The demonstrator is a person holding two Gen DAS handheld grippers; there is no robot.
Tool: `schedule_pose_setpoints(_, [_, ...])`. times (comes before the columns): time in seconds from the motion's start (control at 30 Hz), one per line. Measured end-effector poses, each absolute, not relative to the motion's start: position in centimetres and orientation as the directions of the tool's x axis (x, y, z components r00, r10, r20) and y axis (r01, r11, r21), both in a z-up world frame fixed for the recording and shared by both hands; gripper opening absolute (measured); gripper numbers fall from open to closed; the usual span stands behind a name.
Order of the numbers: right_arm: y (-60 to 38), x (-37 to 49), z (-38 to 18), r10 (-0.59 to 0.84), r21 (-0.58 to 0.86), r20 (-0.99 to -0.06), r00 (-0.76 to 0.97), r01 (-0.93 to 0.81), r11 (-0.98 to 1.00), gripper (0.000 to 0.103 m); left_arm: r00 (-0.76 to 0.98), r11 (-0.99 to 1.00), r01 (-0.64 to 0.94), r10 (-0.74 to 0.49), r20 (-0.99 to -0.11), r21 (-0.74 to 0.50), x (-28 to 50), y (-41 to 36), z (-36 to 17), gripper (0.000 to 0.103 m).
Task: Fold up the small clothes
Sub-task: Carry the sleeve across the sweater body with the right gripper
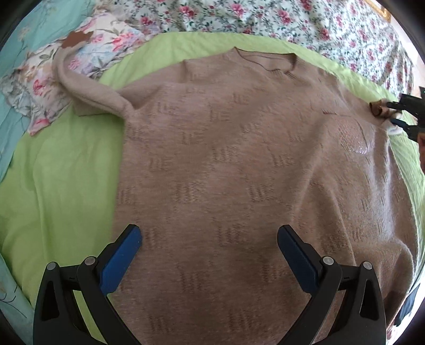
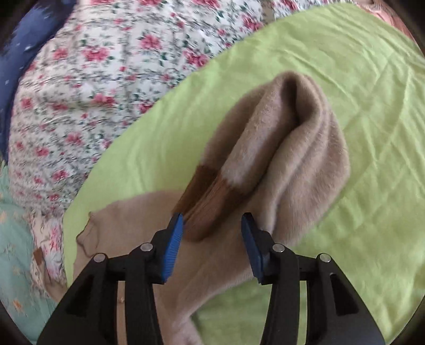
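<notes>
A beige knit sweater (image 1: 225, 159) lies flat, neck away from me, on a green sheet (image 1: 61, 169). Its left sleeve (image 1: 87, 90) stretches out to the upper left and ends in a brown cuff (image 1: 75, 39). My left gripper (image 1: 209, 236) hovers open and empty over the sweater's lower body. The right sleeve (image 2: 300, 148) is doubled back toward the body, its brown cuff (image 2: 209, 196) lying between the open jaws of my right gripper (image 2: 212, 225), which do not clamp it. The right gripper also shows in the left wrist view (image 1: 393, 114) at the sweater's right edge.
A floral quilt (image 1: 292, 18) lies beyond the green sheet, also in the right wrist view (image 2: 87, 87). A floral pillow (image 1: 39, 87) and teal bedding (image 1: 8, 127) lie at the left. A dark blue cloth (image 2: 29, 42) is at the upper left.
</notes>
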State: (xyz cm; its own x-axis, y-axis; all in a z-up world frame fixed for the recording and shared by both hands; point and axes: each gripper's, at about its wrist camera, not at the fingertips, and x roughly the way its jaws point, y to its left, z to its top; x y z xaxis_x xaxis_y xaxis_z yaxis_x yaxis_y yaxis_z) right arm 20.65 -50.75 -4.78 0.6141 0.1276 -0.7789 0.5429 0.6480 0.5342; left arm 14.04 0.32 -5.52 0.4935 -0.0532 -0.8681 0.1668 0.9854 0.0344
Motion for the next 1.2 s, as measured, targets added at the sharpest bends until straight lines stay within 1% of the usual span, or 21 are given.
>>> schedule_pose_setpoints(0.07, [-51.0,21.4,-5.1,0.128,0.538,-0.775,0.618,0.541,0.646,0.043,0.492,0.985,0.169,-0.054,-0.869,0.035,14.2,0.0,-5.5,0.103])
schedule_pose_setpoints(0.1, [-50.9,21.6,-5.0,0.126,0.537,-0.776,0.618,0.543,0.645,0.04,0.492,0.985,0.17,-0.057,-0.869,0.031,14.3,-0.1,-5.4,0.103])
schedule_pose_setpoints(0.13, [-50.7,21.9,-4.8,0.122,0.528,-0.778,0.616,0.536,0.659,0.026,0.493,0.985,0.17,-0.057,-0.868,0.031,14.6,-0.2,-5.3,0.103])
schedule_pose_setpoints(0.17, [-50.2,21.9,-4.7,0.118,0.516,-0.782,0.612,0.529,0.674,0.016,0.496,0.985,0.17,-0.057,-0.867,0.032,14.7,-0.2,-5.2,0.103])
schedule_pose_setpoints(0.2, [-49.8,21.9,-4.5,0.117,0.509,-0.784,0.61,0.524,0.683,0.01,0.502,0.985,0.17,-0.056,-0.863,0.035,15.0,-0.2,-5.1,0.103])
schedule_pose_setpoints(0.37, [-44.2,22.3,-2.0,0.238,0.615,-0.695,0.678,0.391,0.685,0.01,0.53,0.986,0.162,-0.063,-0.845,0.028,16.5,0.0,-4.4,0.103])
schedule_pose_setpoints(0.47, [-38.3,22.9,0.0,0.383,0.7,-0.612,0.692,0.249,0.669,0.01,0.544,0.988,0.157,-0.082,-0.835,0.005,17.2,0.4,-3.8,0.103])
schedule_pose_setpoints(0.57, [-30.2,25.0,1.5,0.544,0.766,-0.533,0.648,0.096,0.636,0.01,0.551,0.988,0.153,-0.106,-0.827,-0.025,17.5,0.9,-3.3,0.103])
schedule_pose_setpoints(0.63, [-25.6,26.4,1.5,0.623,0.793,-0.505,0.597,0.036,0.609,0.009,0.559,0.987,0.152,-0.122,-0.82,-0.044,17.4,1.4,-2.9,0.103])
schedule_pose_setpoints(0.67, [-24.1,26.7,1.3,0.64,0.796,-0.502,0.582,0.021,0.606,0.009,0.561,0.987,0.151,-0.129,-0.818,-0.052,17.3,1.6,-2.8,0.103])
schedule_pose_setpoints(0.77, [-18.2,28.3,-0.5,0.697,0.798,-0.523,0.491,-0.006,0.603,0.009,0.559,0.986,0.143,-0.152,-0.815,-0.085,17.1,2.8,-2.7,0.103])
schedule_pose_setpoints(0.8, [-16.9,28.5,-1.2,0.707,0.793,-0.537,0.46,-0.008,0.609,0.01,0.558,0.985,0.14,-0.16,-0.814,-0.097,17.0,3.2,-2.7,0.103])
schedule_pose_setpoints(0.83, [-16.0,28.5,-1.6,0.712,0.789,-0.548,0.44,-0.011,0.614,0.013,0.557,0.985,0.136,-0.165,-0.814,-0.107,17.0,3.6,-2.7,0.103])
schedule_pose_setpoints(0.9, [-14.0,28.3,-3.1,0.719,0.771,-0.589,0.369,-0.008,0.636,0.016,0.553,0.984,0.127,-0.172,-0.815,-0.122,17.0,4.3,-2.8,0.103])
schedule_pose_setpoints(0.97, [-13.3,27.6,-3.7,0.733,0.775,-0.59,0.339,-0.015,0.631,0.025,0.546,0.982,0.126,-0.187,-0.817,-0.141,17.3,4.7,-3.0,0.103])
schedule_pose_setpoints(1.0, [-13.6,26.8,-3.7,0.735,0.776,-0.588,0.338,-0.02,0.63,0.038,0.543,0.981,0.125,-0.193,-0.817,-0.149,17.6,4.9,-3.0,0.103])
schedule_pose_setpoints(1.03, [-13.9,26.7,-3.6,0.733,0.774,-0.588,0.341,-0.022,0.632,0.047,0.538,0.979,0.129,-0.205,-0.818,-0.161,17.9,4.9,-3.2,0.103])
schedule_pose_setpoints(1.2, [-19.9,22.4,-1.8,0.672,0.746,-0.587,0.452,-0.02,0.665,0.048,0.502,0.953,0.154,-0.304,-0.81,-0.262,20.2,4.4,-3.5,0.103])
